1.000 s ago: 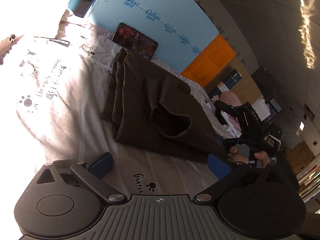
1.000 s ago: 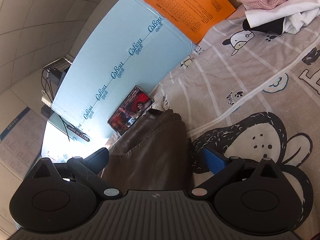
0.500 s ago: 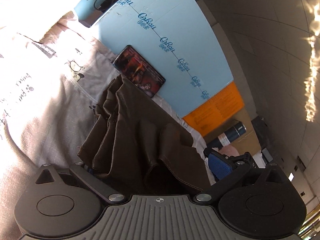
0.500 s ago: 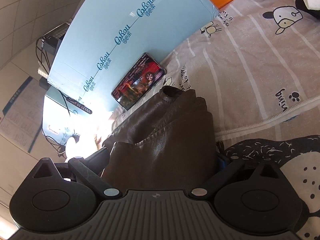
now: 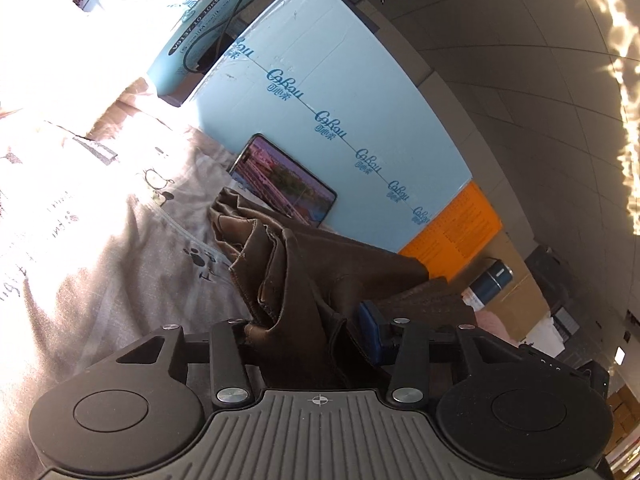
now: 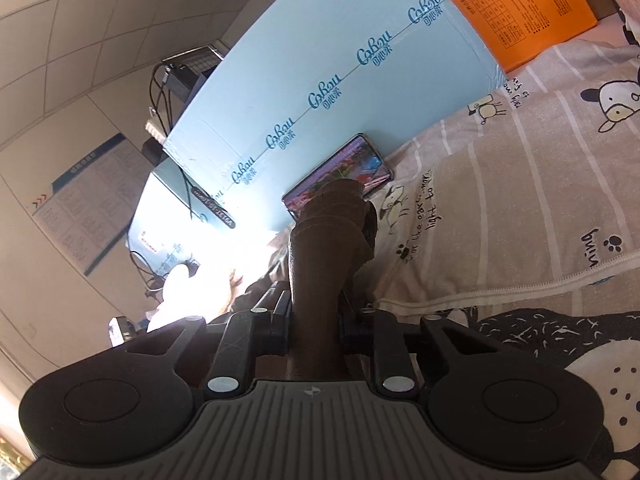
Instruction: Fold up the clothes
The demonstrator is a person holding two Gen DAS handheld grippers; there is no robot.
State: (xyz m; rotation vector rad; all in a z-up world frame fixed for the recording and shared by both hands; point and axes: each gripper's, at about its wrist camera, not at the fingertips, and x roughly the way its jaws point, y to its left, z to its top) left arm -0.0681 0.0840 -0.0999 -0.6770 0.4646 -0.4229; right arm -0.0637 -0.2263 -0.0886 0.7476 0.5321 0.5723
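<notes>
Left wrist view: the work surface is a bed covered by a grey-beige cartoon-print bedsheet (image 5: 120,264) with paw prints and lettering; its left part is washed out by sunlight. A light-blue printed carton (image 5: 340,120) is stood along the far edge, with a lit phone (image 5: 284,184) leaned against it and an orange box (image 5: 460,228) to its right. Cables are draped over a second blue carton behind. A dark blue bottle (image 5: 490,280) is seen further right, before a tiled wall. The brown garment (image 5: 320,272) is bunched on the sheet in front of the phone. The left gripper (image 5: 308,332) has just been closing and is clamped on a thick bunch of it; the left pad is buried in cloth, only the blue right pad is seen. The right edge is cluttered and hard to resolve.

Right wrist view: the same bedsheet (image 6: 500,200), with cow and dog prints, is seen at right, the blue carton (image 6: 320,80) and orange box (image 6: 520,8) behind. The phone (image 6: 340,172) is partly covered by the brown garment (image 6: 324,248). The right gripper (image 6: 314,324) has just been closing and is pinched tight on a narrow fold of it. The left of centre is blown out by glare; wall posters there are unreadable.
</notes>
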